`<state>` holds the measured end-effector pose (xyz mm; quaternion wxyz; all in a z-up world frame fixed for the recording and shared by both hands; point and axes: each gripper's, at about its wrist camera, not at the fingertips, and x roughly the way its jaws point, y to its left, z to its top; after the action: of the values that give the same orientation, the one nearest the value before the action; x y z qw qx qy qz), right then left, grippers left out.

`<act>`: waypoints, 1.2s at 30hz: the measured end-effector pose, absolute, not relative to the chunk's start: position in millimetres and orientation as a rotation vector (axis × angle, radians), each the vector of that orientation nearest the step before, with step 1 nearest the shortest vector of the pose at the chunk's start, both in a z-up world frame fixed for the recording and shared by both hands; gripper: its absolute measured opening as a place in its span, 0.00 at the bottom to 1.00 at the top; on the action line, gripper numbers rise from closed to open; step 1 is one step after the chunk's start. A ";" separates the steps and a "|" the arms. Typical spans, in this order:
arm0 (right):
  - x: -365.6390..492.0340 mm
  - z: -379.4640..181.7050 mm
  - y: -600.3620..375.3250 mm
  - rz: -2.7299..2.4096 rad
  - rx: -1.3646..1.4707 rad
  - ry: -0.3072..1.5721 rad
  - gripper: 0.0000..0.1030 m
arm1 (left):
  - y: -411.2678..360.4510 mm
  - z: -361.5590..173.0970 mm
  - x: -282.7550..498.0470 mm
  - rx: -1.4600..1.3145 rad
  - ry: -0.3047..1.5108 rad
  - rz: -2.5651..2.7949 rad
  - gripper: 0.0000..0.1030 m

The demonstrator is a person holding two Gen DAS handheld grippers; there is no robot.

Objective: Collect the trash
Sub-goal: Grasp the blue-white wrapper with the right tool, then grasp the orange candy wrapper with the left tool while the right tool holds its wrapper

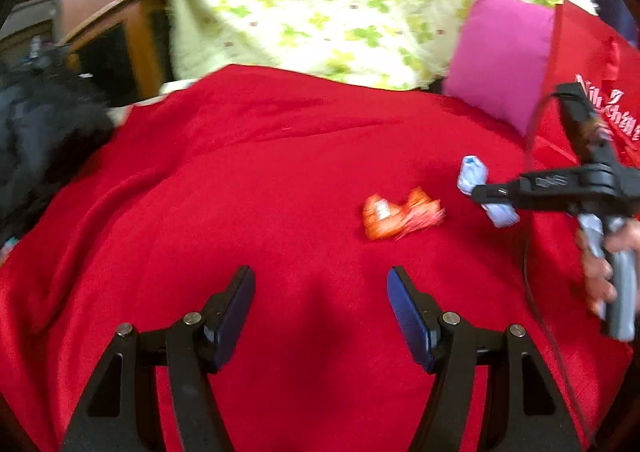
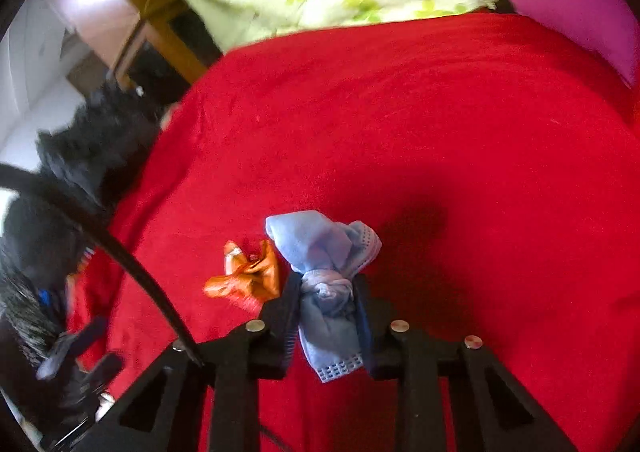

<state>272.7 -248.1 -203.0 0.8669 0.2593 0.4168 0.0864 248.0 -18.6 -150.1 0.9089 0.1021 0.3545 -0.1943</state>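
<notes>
- The wide red cloth blanket (image 1: pixel 248 180) covers the whole soft surface in front of me. All the trash lies on it, so I work low over it with both tools tilted downward.
- Behind it lies a pale bedsheet with green leaf pattern (image 1: pixel 320 0), and beside that a plain magenta cushion (image 1: pixel 500 52). I judge they are not trash.
- At the right edge of the left view I see a red bag with white letters (image 1: pixel 592 64), its thin rim standing up. I think it is the container for the trash, but I cannot see inside it, so I cannot tell what it holds.
- My left gripper (image 1: pixel 320 316) hangs over bare blanket. Its blue pads stand apart and nothing is between them.
- My right gripper (image 2: pixel 326 316) has its pads pressed together on the crumpled light blue face mask (image 2: pixel 324 252). I hold it at the knotted middle, probably because there it is thickest; both ends hang free. It is still low, close to the blanket.
- The small crushed orange foil wrapper (image 1: pixel 400 214) lies loose on the blanket, just beside the mask. My empty left gripper is the nearer free one for it.
</notes>
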 end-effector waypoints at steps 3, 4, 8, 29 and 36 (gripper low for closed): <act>234.5 -187.2 -263.9 0.190 0.567 0.832 0.26 | -43.8 -154.9 271.1 0.222 0.736 -0.492 0.67; 218.6 -183.5 -269.7 0.195 0.583 0.824 0.26 | -51.7 -156.0 279.3 0.216 0.745 -0.530 0.67; 169.1 -176.8 -283.6 0.195 0.609 0.792 0.26 | -72.8 -164.2 321.1 0.157 0.812 -0.662 0.70; 137.4 -175.7 -289.5 0.196 0.581 0.699 0.26 | -92.8 -193.8 295.8 0.076 1.022 -0.743 0.72; 133.9 -172.5 -290.0 0.193 0.575 0.693 0.26 | -95.2 -190.7 285.3 0.080 1.019 -0.717 0.72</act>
<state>133.9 -290.0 -172.5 0.8959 0.2773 0.3345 0.0929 285.3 -95.2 -190.7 0.8113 0.0377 0.4772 -0.3356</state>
